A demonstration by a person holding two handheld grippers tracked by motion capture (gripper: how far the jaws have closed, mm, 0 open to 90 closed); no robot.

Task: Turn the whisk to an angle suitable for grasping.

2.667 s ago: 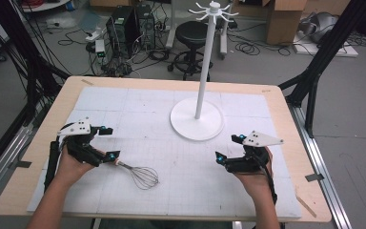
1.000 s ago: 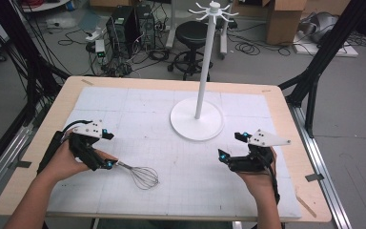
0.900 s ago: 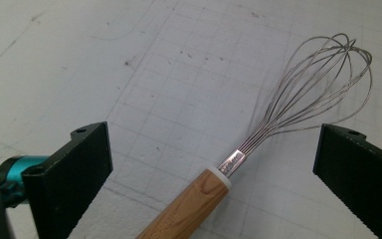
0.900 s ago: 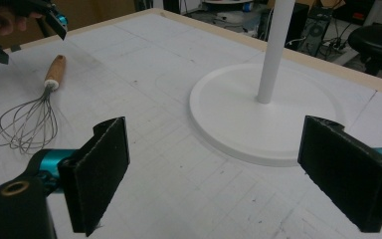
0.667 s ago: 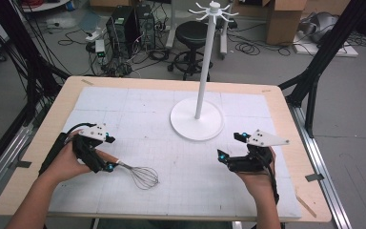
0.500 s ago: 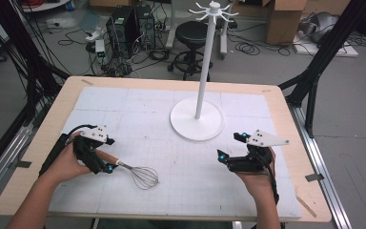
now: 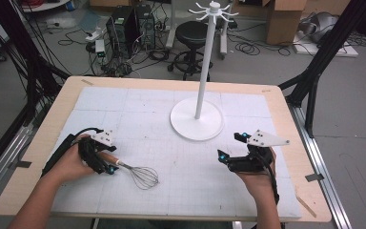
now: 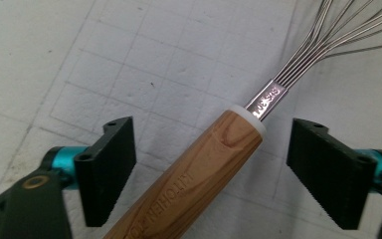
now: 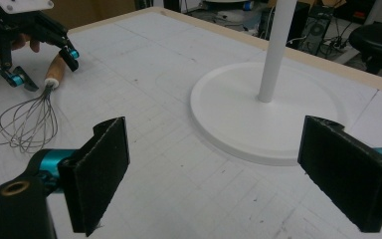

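Observation:
A whisk [image 7: 140, 174] with a wooden handle and a wire head lies on the white mat at the front left. My left gripper [image 7: 106, 164] is down over the handle [image 8: 204, 169], one jaw on each side. The jaws have just been closing, but a gap shows between each pad and the wood, so the gripper is open. The right gripper view shows the same left gripper [image 9: 40, 55] astride the whisk [image 9: 27, 122]. My right gripper [image 7: 231, 147] is held open at the front right with nothing between its pads [image 9: 99, 169]. It points toward the stand.
A white stand [image 7: 196, 125] with a round base, a tall pole and hooks at the top is at the middle back of the mat; its base [image 9: 258, 124] lies just ahead of my right gripper. The wooden table edge [image 7: 310, 191] frames the mat.
My left hand has come down and toward the whisk handle, and its jaws have narrowed around the handle. The right hand has stayed in place.

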